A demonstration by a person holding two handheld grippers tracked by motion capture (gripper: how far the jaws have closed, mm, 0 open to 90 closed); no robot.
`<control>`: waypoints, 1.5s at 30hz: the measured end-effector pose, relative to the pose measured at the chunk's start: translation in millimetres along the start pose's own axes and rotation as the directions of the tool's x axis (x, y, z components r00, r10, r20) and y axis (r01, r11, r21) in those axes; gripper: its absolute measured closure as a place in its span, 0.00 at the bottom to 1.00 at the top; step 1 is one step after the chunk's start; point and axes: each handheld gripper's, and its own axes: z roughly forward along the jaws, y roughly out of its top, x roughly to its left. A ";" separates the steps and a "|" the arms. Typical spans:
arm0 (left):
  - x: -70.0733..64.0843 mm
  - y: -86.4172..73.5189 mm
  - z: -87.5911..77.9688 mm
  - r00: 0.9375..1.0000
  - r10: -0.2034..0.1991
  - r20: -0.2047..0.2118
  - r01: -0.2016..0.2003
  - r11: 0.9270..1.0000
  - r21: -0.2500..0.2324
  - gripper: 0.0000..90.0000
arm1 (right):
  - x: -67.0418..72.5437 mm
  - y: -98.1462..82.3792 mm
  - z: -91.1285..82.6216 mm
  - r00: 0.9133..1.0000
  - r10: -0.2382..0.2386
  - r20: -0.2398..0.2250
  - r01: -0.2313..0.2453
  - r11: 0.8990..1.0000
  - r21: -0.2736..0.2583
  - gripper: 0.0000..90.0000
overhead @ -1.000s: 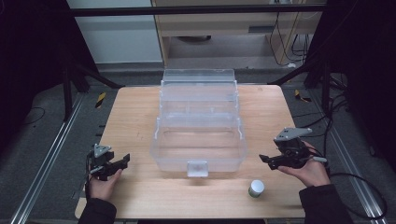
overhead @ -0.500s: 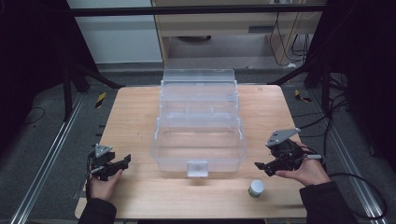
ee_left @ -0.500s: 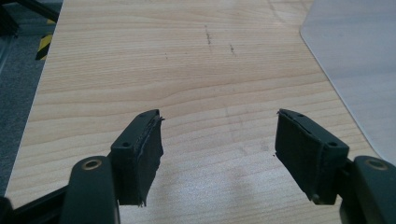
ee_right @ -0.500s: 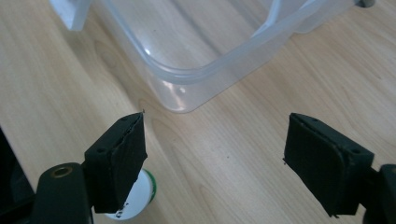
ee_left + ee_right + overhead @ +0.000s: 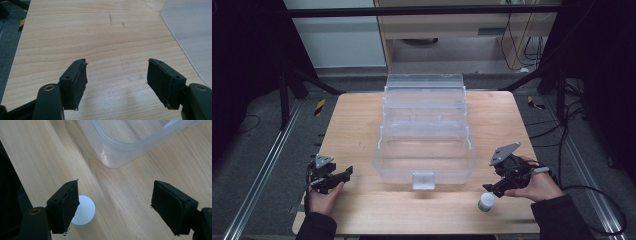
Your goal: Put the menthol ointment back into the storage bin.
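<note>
Pale, straight-grained wood table (image 5: 362, 120), smooth and lightly scuffed. Clear plastic bin (image 5: 424, 150) with rounded corners, mid-table, lid folded back. Small round white-capped jar (image 5: 486, 201) upright near the front edge, well clear of the bin. Right gripper (image 5: 113, 205) just over the jar, black jaws wide but just closing a little, cap peeking from behind one pad. Left gripper (image 5: 116, 77) gaping over bare wood, nothing held.

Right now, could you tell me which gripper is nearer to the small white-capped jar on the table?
Right. The right gripper hovers just above and beside the jar, jaws open. The left gripper rests at the table's opposite side, across the clear plastic box from it.
</note>
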 end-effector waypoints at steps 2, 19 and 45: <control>0.0 0.0 0.1 1.000 0.001 0.000 -0.001 1.000 -0.001 0.35 | 1.2 0.1 0.3 1.000 0.003 -0.001 -0.003 1.000 0.006 0.25; -0.3 -0.1 0.7 1.000 0.013 -0.005 -0.013 1.000 0.005 0.36 | 14.6 -7.0 21.9 0.995 -0.062 -0.076 0.071 0.990 0.124 0.31; 0.0 0.1 0.7 1.000 0.014 -0.006 -0.014 1.000 0.007 0.36 | 25.2 -12.7 39.5 0.984 -0.112 -0.142 0.142 0.963 0.227 0.42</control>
